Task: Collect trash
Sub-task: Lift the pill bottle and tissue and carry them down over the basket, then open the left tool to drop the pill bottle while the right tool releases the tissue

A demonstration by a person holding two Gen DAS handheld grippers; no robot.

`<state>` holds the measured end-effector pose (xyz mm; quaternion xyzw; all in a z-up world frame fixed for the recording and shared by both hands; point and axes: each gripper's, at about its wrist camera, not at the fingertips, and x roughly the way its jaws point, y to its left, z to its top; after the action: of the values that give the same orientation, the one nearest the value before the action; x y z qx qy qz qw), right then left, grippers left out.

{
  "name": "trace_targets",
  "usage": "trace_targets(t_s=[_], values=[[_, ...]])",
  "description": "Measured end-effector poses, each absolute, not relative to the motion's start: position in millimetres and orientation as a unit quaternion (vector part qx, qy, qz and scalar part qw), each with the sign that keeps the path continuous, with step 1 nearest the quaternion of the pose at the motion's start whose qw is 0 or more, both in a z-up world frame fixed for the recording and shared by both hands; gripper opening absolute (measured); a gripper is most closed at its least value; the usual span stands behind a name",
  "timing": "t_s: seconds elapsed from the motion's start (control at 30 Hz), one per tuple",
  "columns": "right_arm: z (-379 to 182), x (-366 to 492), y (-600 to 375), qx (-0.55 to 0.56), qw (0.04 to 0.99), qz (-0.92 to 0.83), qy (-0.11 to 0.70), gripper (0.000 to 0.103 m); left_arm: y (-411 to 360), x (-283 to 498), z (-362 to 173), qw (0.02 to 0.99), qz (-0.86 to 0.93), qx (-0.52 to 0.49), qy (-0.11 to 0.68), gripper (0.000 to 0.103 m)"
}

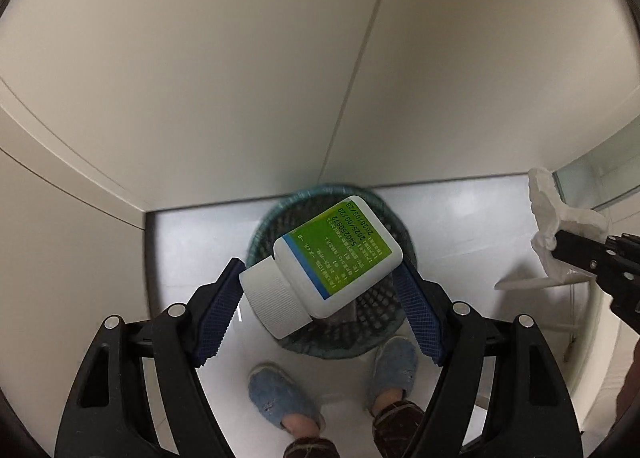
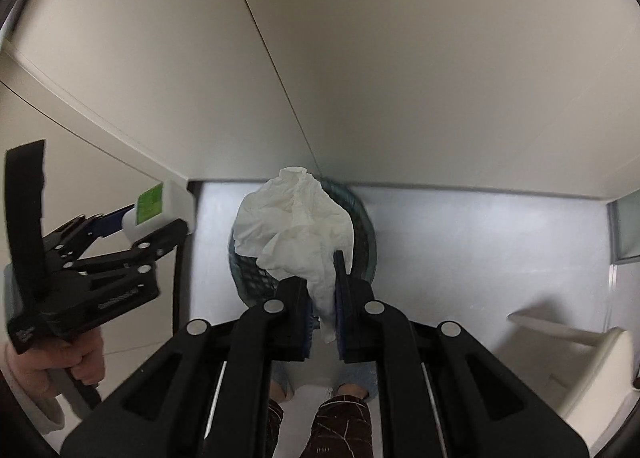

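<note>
Below, a mesh bin [image 1: 362, 322] stood on the pale floor [image 1: 460, 226] near the far wall. Above it, the left gripper [image 1: 320, 294] clamped a white bottle [image 1: 332, 258], while the right gripper [image 2: 323, 298] pinched a crumpled tissue [image 2: 296, 214] over the bin.

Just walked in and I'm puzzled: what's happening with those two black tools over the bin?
A person is collecting trash with a handheld tool in each hand. The left tool grips a white bottle with a green label; the right tool is shut on a crumpled white tissue. Both point down over a dark mesh wastebasket on the floor by the person's blue slippers. Nothing is dropped yet.
</note>
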<state>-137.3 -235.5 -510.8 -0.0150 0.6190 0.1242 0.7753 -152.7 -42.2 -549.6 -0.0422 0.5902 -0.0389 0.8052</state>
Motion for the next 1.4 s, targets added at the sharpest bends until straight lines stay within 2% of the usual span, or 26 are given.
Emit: trace_targets(t_s=[0.23,0.47,0.57,0.7,0.83,1.17,1.4], values=[[-577.6,-133.0,-243.3,-0.023,0.761,0.117,0.638,0.007,-65.6,-151.6,-648.5,0.787,-0.051,-0.017,0.615,0.074],[-609.2,-135.8,-245.6,-0.034,0.753,0.12,0.646,0.007,-77.1,-148.5,-697.6,0.77,-0.056,-0.035,0.634,0.074],[-616.7,-136.6,-247.9,-0.038,0.75,0.119,0.65,0.007,-81.8,-146.0,-701.9,0.767,-0.055,-0.041,0.638,0.076],[-623.8,-136.6,-238.0,-0.039,0.747,0.12,0.653,0.007,-73.4,-148.0,-693.3,0.776,-0.052,-0.042,0.628,0.089],[-629.3,-131.8,-228.2,-0.038,0.747,0.125,0.652,0.007,-60.1,-150.4,-686.6,0.778,-0.055,-0.05,0.624,0.096],[-651.1,-114.4,-180.3,-0.039,0.766,0.16,0.622,0.009,-9.2,-161.8,-675.4,0.777,-0.029,-0.054,0.626,0.097],[-685.0,-112.4,-157.9,-0.051,0.749,0.147,0.644,0.01,19.0,-171.3,-680.8,0.772,-0.014,-0.059,0.633,0.097]])
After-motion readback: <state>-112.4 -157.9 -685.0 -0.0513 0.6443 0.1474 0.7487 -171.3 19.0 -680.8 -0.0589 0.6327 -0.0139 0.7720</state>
